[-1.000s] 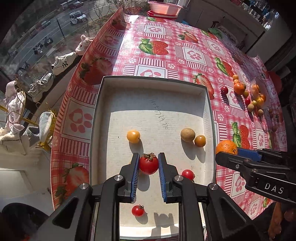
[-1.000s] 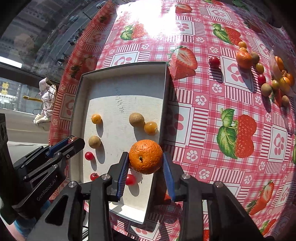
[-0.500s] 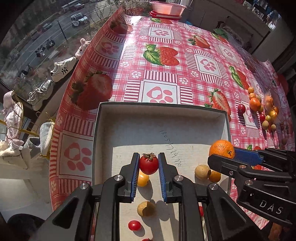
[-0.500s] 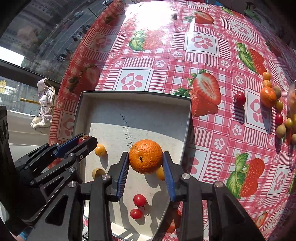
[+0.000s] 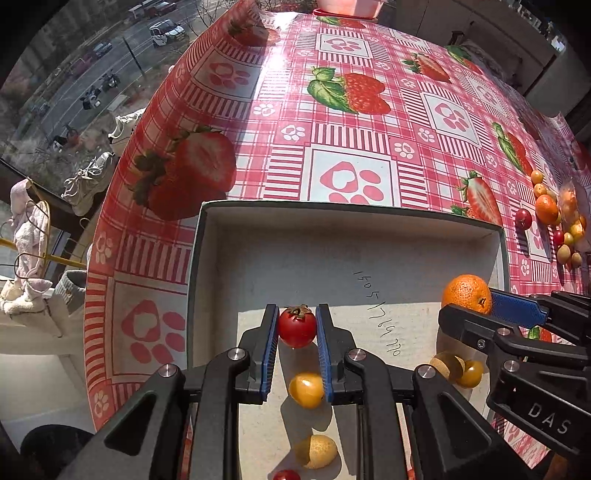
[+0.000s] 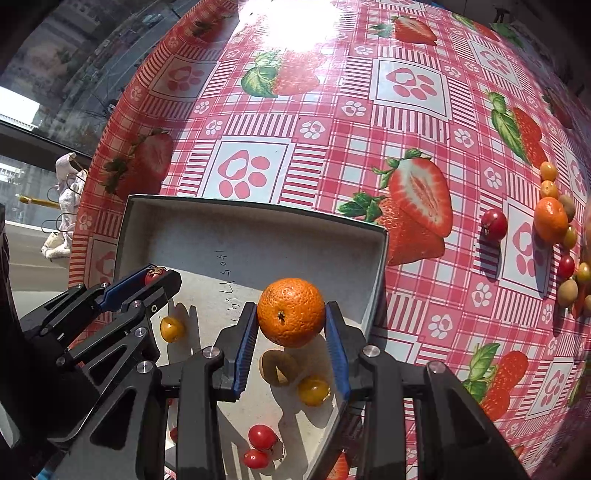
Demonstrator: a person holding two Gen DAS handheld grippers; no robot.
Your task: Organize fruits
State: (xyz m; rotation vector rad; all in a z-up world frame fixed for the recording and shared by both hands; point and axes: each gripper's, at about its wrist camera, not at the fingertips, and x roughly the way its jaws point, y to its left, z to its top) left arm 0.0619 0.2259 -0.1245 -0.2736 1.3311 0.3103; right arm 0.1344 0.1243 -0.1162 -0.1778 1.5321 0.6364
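Note:
My left gripper (image 5: 296, 326) is shut on a red tomato (image 5: 296, 328) and holds it above the middle of a shallow grey tray (image 5: 332, 221). My right gripper (image 6: 290, 314) is shut on an orange (image 6: 290, 312) above the tray's right part (image 6: 376, 266); the orange also shows at the right of the left wrist view (image 5: 466, 293). In the tray lie a yellow fruit (image 5: 306, 389), brown fruits (image 5: 319, 450) (image 6: 277, 367), another yellow fruit (image 6: 313, 390) and small red tomatoes (image 6: 261, 436).
The table has a red strawberry-print cloth (image 5: 351, 122). A cluster of loose fruit lies at the right: a red tomato (image 6: 494, 224), an orange (image 6: 550, 219) and several small fruits (image 6: 567, 291). The table's left edge drops to a window ledge with shoes (image 5: 88, 177). A pink bowl (image 5: 347, 5) stands far back.
Both grippers have moved forward over the tray toward its far wall, each still holding its fruit. The loose fruits in the tray now lie beneath and behind the fingers.

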